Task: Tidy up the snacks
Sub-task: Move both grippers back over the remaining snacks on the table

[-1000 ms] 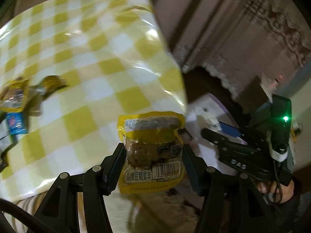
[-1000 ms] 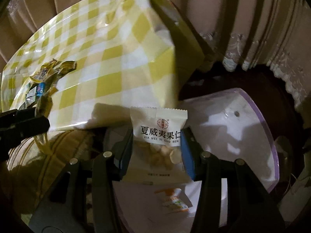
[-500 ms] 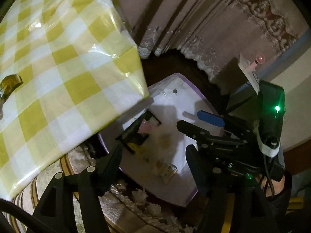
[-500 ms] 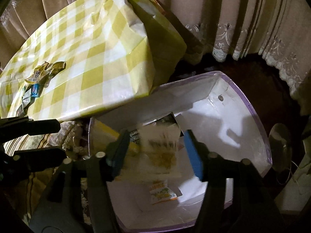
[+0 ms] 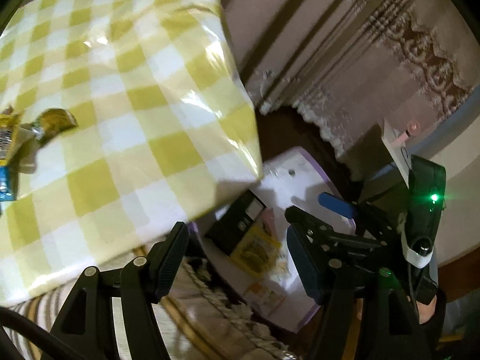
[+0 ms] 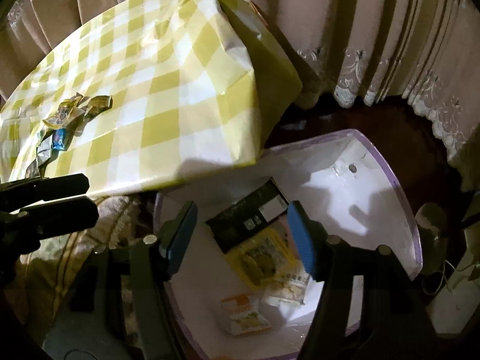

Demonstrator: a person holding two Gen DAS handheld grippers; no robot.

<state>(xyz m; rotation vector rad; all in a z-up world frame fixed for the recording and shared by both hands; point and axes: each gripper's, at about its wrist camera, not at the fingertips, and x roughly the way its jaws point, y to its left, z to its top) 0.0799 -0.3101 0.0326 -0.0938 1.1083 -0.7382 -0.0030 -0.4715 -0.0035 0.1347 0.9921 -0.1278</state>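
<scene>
Both my grippers, left gripper and right gripper, jaws just spread, empty, poised over bin; dropped snack packets collect inside, lower centre.

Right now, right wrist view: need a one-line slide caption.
Open right gripper above the white bin holding dropped snack packets, more snacks waiting on the checked table.

Glossy plastic tablecloth; smooth white bin; shiny snack packets.
</scene>
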